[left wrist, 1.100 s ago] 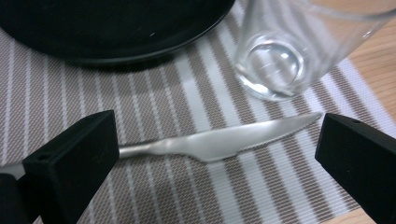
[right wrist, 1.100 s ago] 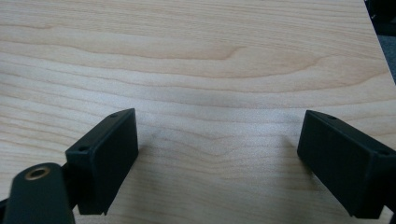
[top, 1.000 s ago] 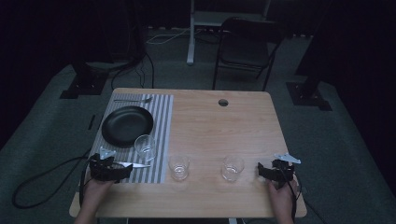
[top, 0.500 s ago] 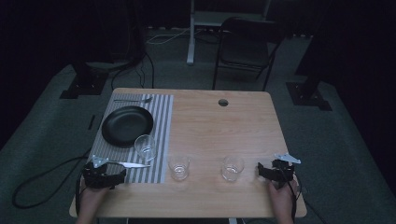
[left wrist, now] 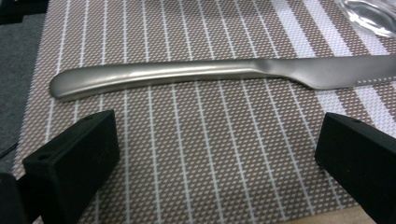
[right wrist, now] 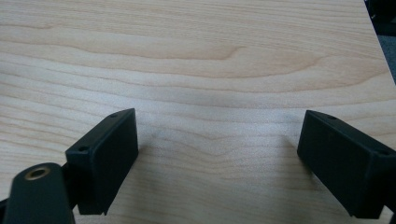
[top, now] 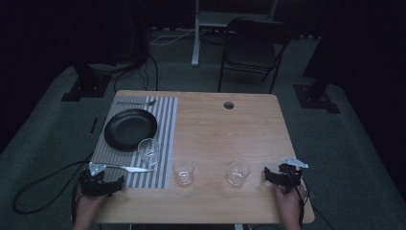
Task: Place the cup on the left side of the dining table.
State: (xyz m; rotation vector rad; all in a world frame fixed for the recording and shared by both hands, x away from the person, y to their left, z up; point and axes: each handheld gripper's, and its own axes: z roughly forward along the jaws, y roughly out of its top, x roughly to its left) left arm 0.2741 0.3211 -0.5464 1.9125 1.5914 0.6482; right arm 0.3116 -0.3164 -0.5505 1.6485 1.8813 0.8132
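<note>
Knife point(left wrist: 219, 74): lying flat on the striped placemat point(left wrist: 201, 154), handle toward the left in the left gripper view, blade running off toward the right; in the high view, resting along the near part of the placemat, just in front of the nearest drinking glass there.
Left gripper point(left wrist: 215, 158): sitting low over the placemat, jaws standing wide apart and gripping nothing; knife handle lying just beyond the jaw tips, not touching them.
Left gripper, high view point(top: 119, 179): being held at the near left corner of the table, just on the near side of the knife.
Right gripper point(right wrist: 217, 149): hovering close over bare wood, jaws spread wide and clasping nothing.
Right gripper, high view point(top: 266, 175): being held at the near right edge of the wooden table point(top: 249, 129), jaws pointing toward the right-hand glass point(top: 238, 172), near it but apart.
Middle glass point(top: 183, 171): standing upright on bare wood just beside the placemat's near right corner.
Glass on the placemat point(top: 149, 152): standing upright between the black plate point(top: 130, 128) and the knife.
Fork point(top: 136, 102): lying across the far edge of the placemat, beyond the plate.
Folding chair point(top: 253, 52): standing on the floor beyond the far side of the table.
</note>
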